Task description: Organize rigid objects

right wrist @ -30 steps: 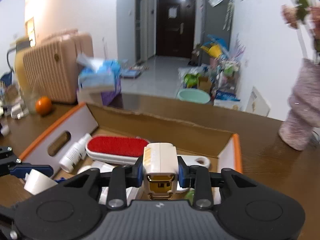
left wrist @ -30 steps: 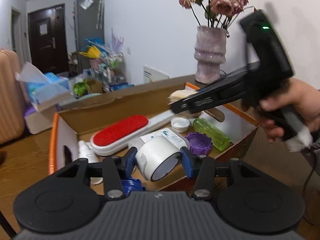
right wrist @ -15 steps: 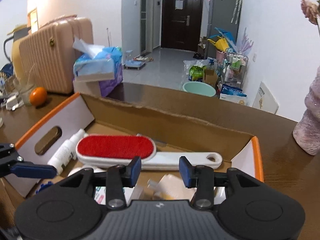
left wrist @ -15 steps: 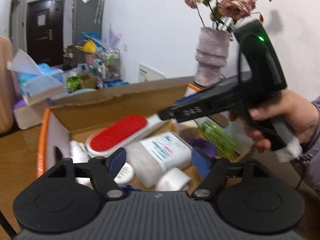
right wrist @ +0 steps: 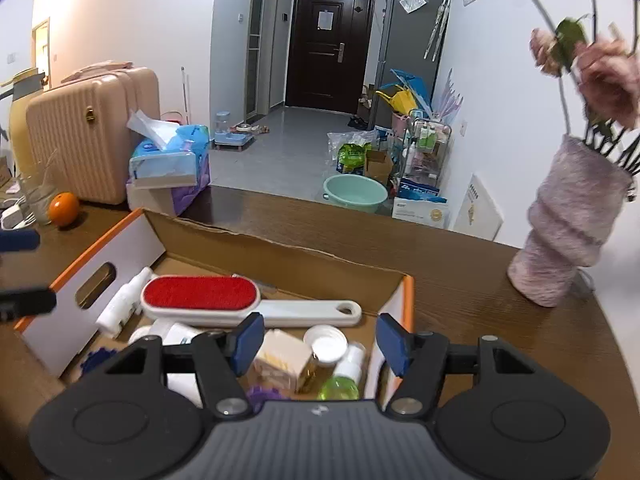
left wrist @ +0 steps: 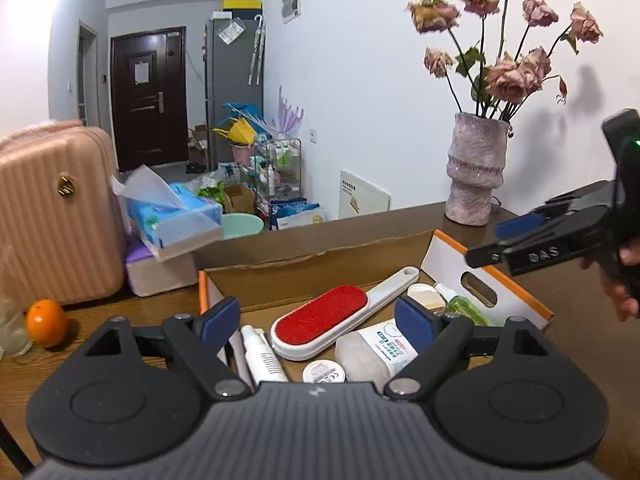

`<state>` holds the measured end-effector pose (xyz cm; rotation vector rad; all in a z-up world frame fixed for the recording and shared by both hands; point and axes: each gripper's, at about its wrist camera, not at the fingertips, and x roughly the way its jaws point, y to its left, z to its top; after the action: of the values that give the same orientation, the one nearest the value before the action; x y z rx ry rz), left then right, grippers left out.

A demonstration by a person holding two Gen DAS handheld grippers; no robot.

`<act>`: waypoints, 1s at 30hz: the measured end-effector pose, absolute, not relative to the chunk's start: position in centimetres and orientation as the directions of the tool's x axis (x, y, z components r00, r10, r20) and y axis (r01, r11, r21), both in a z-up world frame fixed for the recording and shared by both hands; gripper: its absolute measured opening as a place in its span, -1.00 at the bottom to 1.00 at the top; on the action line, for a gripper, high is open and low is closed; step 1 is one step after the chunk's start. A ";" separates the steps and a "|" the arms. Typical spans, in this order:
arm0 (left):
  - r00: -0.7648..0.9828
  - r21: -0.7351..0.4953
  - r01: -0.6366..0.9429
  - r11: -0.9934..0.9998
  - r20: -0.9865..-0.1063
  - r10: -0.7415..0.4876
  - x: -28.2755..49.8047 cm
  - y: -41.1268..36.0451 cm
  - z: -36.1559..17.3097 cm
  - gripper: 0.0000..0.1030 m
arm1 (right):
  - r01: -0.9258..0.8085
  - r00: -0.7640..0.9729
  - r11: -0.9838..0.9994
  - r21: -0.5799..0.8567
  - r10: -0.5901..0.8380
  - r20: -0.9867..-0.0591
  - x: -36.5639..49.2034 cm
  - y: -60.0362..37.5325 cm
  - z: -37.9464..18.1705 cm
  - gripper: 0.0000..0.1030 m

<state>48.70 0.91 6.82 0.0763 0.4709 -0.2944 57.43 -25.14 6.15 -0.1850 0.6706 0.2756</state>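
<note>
Left gripper (left wrist: 318, 320): jaws opening, empty, above cardboard box (left wrist: 320, 258).
Right gripper (right wrist: 320, 344): jaws opening, empty.
Lint brush (right wrist: 224, 300): in box, 12 o'clock of right gripper.

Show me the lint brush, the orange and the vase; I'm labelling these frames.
lint brush (right wrist: 200, 294): right wrist view, on its red pad.
orange (right wrist: 64, 209): right wrist view, on its peel.
vase (left wrist: 476, 176): left wrist view, on its body.

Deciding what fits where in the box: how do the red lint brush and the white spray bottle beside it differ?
The red lint brush is broad and flat with a long white handle; the white spray bottle is slim and round. The brush rests on top of other items; the bottle lies low against the box wall. Both lie on their sides inside the box.
</note>
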 end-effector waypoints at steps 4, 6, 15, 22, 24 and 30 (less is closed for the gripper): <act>0.879 0.028 0.282 0.959 -0.409 -0.246 45.7 1.0 9.5 0.91 | -0.316 0.763 0.943 -0.107 0.186 -0.619 54.0 -25.3 8.5 0.33; 0.889 0.037 0.278 0.960 -0.389 -0.242 44.2 1.1 11.0 0.94 | -0.320 0.775 0.939 -0.123 0.185 -0.604 52.0 -25.4 10.0 0.40; 0.924 0.047 0.175 0.983 -0.354 -0.148 38.0 1.8 15.0 1.00 | -0.318 0.824 0.931 -0.178 0.179 -0.537 43.8 -25.4 14.1 0.69; 0.949 0.061 0.124 0.990 -0.300 -0.100 33.1 1.2 15.6 1.00 | -0.306 0.874 0.938 -0.165 0.207 -0.440 38.1 -25.5 14.8 0.86; 0.962 0.068 0.104 0.992 -0.262 -0.083 31.4 0.9 15.4 1.00 | -0.291 0.895 0.944 -0.158 0.210 -0.393 36.5 -25.4 14.9 0.87; 0.987 0.078 0.074 0.994 -0.148 -0.062 26.9 0.2 14.0 1.00 | -0.284 0.939 0.952 -0.111 0.253 -0.233 31.6 -25.6 13.9 1.00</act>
<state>26.87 0.15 14.01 0.0839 0.1457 -0.0685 31.59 -25.60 13.86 -0.1446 0.2188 0.2750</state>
